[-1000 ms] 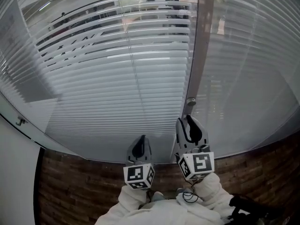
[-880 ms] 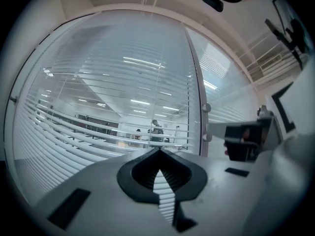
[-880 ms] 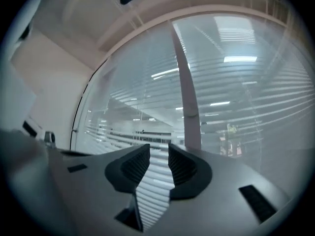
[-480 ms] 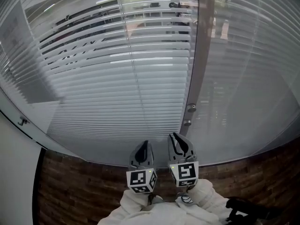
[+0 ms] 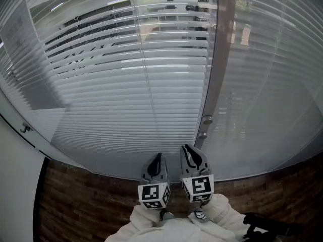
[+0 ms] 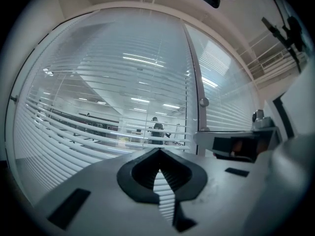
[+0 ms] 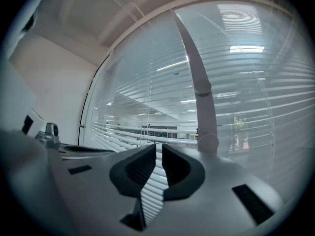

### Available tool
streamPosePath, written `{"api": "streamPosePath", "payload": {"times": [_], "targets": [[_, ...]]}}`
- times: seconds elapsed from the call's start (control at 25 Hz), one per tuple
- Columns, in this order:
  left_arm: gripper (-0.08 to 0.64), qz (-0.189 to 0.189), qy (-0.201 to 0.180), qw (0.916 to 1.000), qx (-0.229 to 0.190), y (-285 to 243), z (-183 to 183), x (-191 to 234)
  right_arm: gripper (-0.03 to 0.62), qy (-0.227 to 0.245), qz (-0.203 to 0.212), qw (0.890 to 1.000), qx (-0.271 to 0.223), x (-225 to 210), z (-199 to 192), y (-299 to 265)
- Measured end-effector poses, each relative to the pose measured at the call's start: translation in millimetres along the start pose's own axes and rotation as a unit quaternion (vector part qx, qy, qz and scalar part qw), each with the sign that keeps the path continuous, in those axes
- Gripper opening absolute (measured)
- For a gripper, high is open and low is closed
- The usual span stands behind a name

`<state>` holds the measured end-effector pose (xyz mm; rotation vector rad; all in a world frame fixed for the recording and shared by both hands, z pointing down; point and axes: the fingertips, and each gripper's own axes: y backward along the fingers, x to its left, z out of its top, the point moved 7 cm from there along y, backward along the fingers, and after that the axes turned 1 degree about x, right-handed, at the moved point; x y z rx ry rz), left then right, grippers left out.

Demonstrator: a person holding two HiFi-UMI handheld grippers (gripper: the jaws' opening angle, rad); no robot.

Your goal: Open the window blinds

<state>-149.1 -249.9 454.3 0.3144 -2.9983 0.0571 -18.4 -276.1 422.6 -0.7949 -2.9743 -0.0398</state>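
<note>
White slatted blinds [image 5: 126,84] hang behind glass, their upper slats tilted so the room beyond shows through. A grey frame post [image 5: 217,59] with two round knobs [image 5: 207,119] stands right of them. My left gripper [image 5: 158,158] is held low before the glass, jaws shut and empty; its own view shows the left gripper [image 6: 158,154] tips touching. My right gripper [image 5: 189,149] sits beside it, just below the knobs and apart from them. In its own view the right gripper [image 7: 159,147] keeps a narrow gap with nothing inside; its jaws have just been closing.
A second blind pane [image 5: 272,84] lies right of the post. A brick-patterned floor [image 5: 75,200] runs under the window, and a white wall [image 5: 15,185] with a small hook [image 5: 22,129] is at left. A person [image 6: 157,129] stands beyond the glass.
My right gripper has dropped from beside the knobs to a lower spot next to the left gripper, and its jaws have narrowed. The left gripper has hardly moved.
</note>
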Motion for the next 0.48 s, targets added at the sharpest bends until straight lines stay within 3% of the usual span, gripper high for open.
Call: {"api": "streamPosePath", "payload": {"times": [0.48], "targets": [[0.002, 0.009, -0.002, 1.0000, -0.002, 0.3, 0.6, -2.5, 0.046, 0.002, 0.007, 1.000, 0.002, -6.3, -3.3, 2.6]]}}
